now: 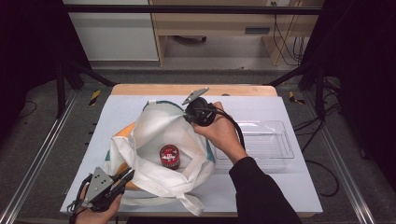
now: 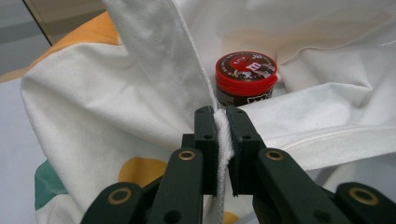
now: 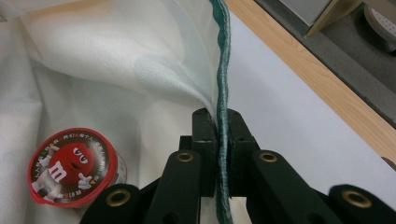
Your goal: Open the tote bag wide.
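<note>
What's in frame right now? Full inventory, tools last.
cloth bag: 1, white with orange and teal patches, middle of the table, mouth held open.
candy tub: 1, red lid over a dark body, upright inside the bag.
clear plastic tray: 1, transparent, right of the bag, nothing seen in it.
table: 1, pale top with a wooden far edge, under everything.
left tool: 1, black, near-left of the bag, jaws shut on the bag's white rim.
right tool: 1, black, far side of the bag, jaws shut on its teal-edged rim.
hands: 2, one on each tool; a dark sleeve on the right arm.
</note>
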### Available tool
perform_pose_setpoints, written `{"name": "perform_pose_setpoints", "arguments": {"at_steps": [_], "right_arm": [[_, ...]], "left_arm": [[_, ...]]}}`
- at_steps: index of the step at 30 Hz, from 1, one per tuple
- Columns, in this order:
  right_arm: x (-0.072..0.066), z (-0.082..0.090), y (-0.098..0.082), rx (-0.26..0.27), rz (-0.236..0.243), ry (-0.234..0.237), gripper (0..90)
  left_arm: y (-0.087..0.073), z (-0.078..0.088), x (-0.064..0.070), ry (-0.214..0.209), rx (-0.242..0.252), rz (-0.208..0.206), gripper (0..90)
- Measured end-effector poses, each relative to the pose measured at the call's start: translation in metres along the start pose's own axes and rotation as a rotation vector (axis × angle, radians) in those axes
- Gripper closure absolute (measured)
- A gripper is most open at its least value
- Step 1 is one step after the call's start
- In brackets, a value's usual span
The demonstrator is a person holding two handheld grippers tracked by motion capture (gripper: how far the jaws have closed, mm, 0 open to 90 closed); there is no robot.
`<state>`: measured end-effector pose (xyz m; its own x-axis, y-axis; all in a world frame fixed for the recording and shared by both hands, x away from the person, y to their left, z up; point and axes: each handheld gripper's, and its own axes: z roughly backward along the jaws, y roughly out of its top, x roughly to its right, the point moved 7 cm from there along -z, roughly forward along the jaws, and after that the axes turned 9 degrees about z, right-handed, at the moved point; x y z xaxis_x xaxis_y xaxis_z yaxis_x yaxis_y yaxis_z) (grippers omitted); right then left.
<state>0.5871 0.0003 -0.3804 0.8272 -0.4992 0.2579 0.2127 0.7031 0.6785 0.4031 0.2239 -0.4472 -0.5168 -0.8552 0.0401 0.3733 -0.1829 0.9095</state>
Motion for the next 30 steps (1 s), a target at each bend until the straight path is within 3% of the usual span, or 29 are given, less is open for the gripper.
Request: {"name": "perform_pose_setpoints", "arguments": {"at_steps": [11, 14, 21, 30], "right_arm": [[0.003, -0.014, -0.019, -0.033, -0.025, 0.005, 85.5], [0.003, -0.020, -0.027, -0.058, -0.023, 0.009, 85.5], [0.005, -0.029, -0.044, -0.094, -0.041, 0.015, 85.4], [0.017, -0.016, -0.041, -0.061, -0.066, -0.019, 85.3]], "left_arm": [[-0.012, -0.007, -0.004, -0.004, -0.058, -0.009, 84.0], [-0.015, -0.009, -0.006, 0.005, -0.070, -0.037, 84.0], [-0.022, -0.009, -0.003, -0.015, -0.110, -0.015, 84.2], [-0.024, -0.001, -0.006, -0.011, -0.103, -0.029, 84.6]]}}
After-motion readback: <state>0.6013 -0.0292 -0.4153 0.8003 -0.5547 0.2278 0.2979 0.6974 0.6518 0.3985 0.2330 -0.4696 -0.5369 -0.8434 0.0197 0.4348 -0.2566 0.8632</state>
